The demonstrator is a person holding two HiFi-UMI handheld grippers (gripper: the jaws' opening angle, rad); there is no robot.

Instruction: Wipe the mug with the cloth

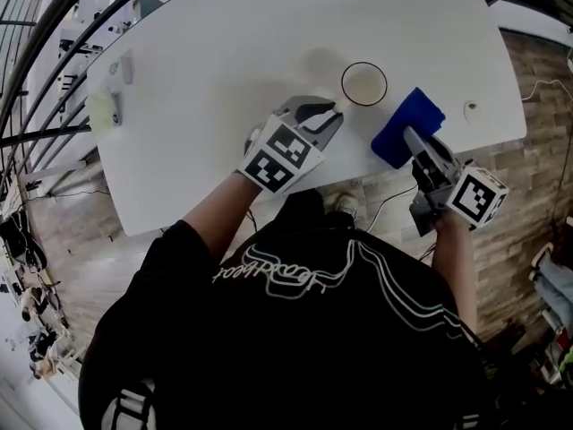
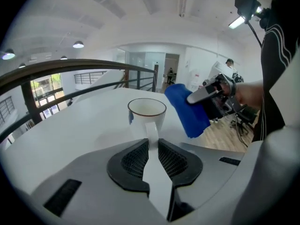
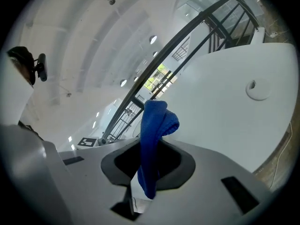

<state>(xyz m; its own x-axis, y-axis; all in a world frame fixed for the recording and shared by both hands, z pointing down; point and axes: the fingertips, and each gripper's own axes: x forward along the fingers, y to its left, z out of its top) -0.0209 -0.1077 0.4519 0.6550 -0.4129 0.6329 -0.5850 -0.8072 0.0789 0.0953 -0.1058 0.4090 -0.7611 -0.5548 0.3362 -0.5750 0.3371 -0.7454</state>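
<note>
A white mug (image 1: 364, 84) with a dark rim stands upright on the white table (image 1: 224, 52). Its handle (image 2: 152, 131) points at me and sits clamped between the pads of my left gripper (image 1: 329, 113), which is shut on it. The mug (image 2: 147, 114) is empty in the left gripper view. My right gripper (image 1: 423, 150) hovers off the mug's right side, shut on a folded blue cloth (image 1: 407, 126). The cloth (image 3: 153, 139) sticks up between its jaws and hangs clear of the mug (image 2: 188, 110), not touching it.
A small round white fitting (image 1: 470, 107) sits in the table near its right edge. A pale bottle-like object (image 1: 107, 104) lies at the table's far left. Dark railings (image 1: 36, 79) run beyond the left edge. Wooden floor (image 1: 528, 195) lies to the right.
</note>
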